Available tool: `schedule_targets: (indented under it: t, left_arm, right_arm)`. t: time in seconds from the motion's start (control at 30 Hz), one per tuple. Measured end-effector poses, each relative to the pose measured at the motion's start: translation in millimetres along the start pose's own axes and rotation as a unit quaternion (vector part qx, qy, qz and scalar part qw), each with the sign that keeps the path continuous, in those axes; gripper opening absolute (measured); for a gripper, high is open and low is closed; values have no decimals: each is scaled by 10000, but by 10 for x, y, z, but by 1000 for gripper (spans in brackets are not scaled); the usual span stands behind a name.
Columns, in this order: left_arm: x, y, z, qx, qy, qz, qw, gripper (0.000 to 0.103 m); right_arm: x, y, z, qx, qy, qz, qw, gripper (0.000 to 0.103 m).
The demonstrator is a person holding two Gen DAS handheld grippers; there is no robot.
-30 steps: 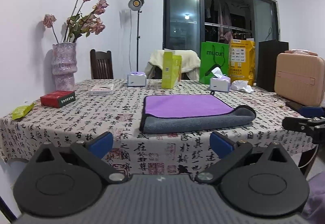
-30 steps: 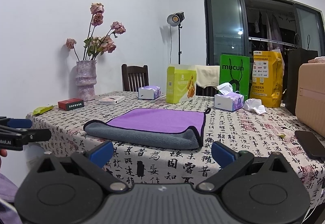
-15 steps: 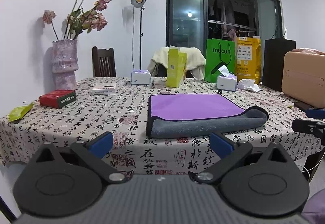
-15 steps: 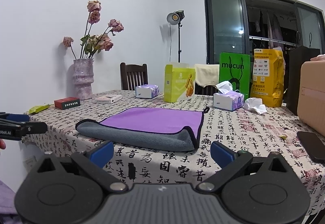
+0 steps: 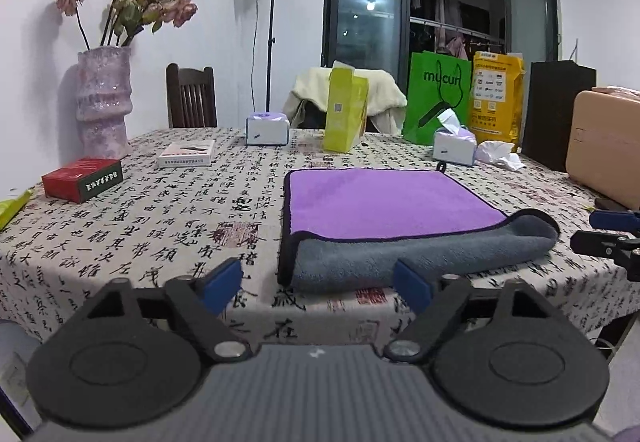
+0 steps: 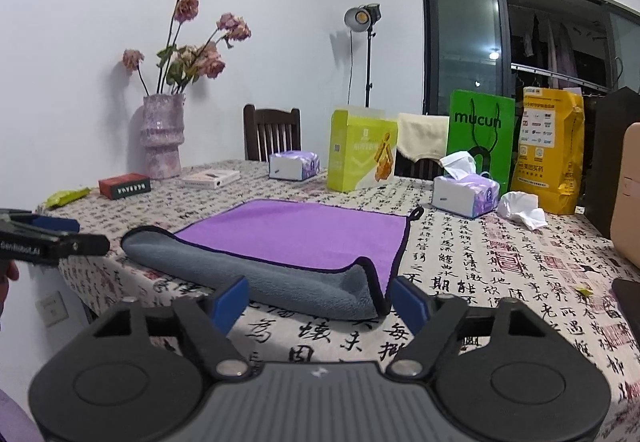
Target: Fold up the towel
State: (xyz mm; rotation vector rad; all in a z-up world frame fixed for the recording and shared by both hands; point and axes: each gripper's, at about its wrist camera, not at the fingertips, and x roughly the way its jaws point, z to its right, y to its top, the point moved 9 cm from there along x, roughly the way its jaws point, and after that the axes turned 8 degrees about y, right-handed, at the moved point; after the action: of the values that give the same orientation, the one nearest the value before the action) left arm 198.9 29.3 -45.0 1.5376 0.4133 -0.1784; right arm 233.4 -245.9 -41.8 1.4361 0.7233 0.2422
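Observation:
A towel (image 5: 384,201), purple on one side and grey on the other, lies flat on the table with its near edge rolled over so a grey band (image 5: 400,258) shows. It also shows in the right wrist view (image 6: 304,234). My left gripper (image 5: 318,280) is open and empty, just short of the towel's near left corner. My right gripper (image 6: 318,302) is open and empty, just short of the near right corner (image 6: 372,282). Each gripper shows at the edge of the other's view, the right gripper (image 5: 608,234) and the left gripper (image 6: 52,238).
The table (image 5: 160,226) has a calligraphy-print cloth. On it are a pink vase (image 5: 102,101), a red box (image 5: 82,179), a white box (image 5: 186,153), tissue boxes (image 5: 267,127) (image 6: 466,191), a yellow-green carton (image 5: 346,109), green and yellow bags (image 6: 482,129), and a tan case (image 5: 604,145).
Both grippers have moved forward toward the table, so the towel's near edge now sits close in front of the open fingers. The towel has not moved.

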Motion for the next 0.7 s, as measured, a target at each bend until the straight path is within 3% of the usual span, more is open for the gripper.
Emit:
schedule_targets:
  t: [0.3, 0.37, 0.47, 0.7]
  left_arm:
    - [458, 132, -34, -83, -91, -293, 9995, 62]
    - [560, 122, -35, -123, -217, -456, 9986, 47]
    - [659, 95, -29, -156, -365, -631, 9972, 34]
    - [708, 50, -10, -120, -474, -755, 9959, 25]
  right_arm:
    - [349, 63, 250, 76, 47, -243, 9997, 48]
    - [443, 69, 313, 118, 73, -308, 9994, 45]
    - [556, 66, 387, 205, 140, -390, 9989, 42]
    - [738, 54, 449, 363, 371, -581, 9970, 35]
